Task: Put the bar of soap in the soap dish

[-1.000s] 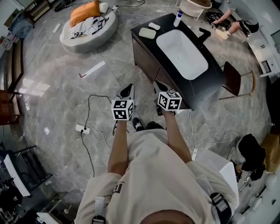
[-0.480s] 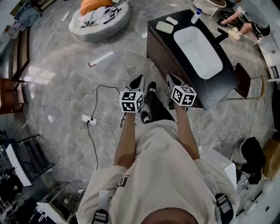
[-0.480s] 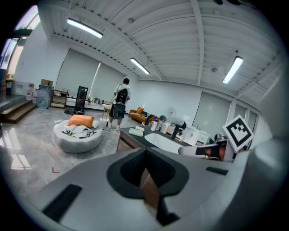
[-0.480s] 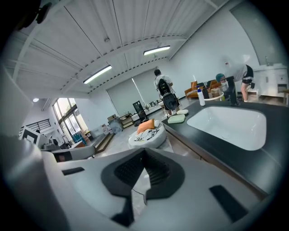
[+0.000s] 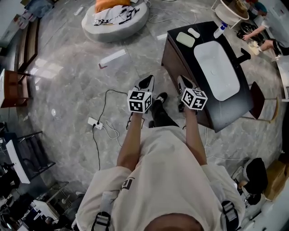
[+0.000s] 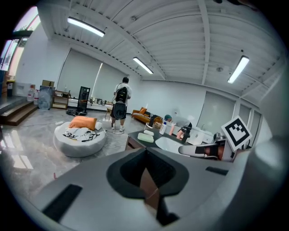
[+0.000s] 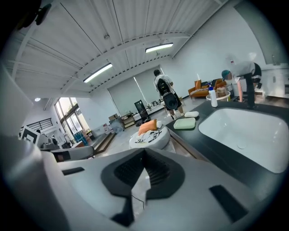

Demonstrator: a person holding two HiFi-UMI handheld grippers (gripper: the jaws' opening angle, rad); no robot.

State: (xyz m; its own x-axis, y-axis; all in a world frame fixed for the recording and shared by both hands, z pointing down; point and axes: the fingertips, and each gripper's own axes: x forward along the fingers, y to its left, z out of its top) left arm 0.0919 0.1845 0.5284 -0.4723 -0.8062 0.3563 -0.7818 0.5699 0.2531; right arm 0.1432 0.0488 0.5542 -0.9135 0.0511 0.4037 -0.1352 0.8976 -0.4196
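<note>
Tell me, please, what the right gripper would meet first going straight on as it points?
Probably the floor beside the vanity: the right gripper points just past its front edge, but depth is unclear.

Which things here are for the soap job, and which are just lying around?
For the job: white bar of soap, green soap dish, left gripper, right gripper.
Just lying about: round floor cushion, orange pillow, power strip, bottle beside the sink.
</note>
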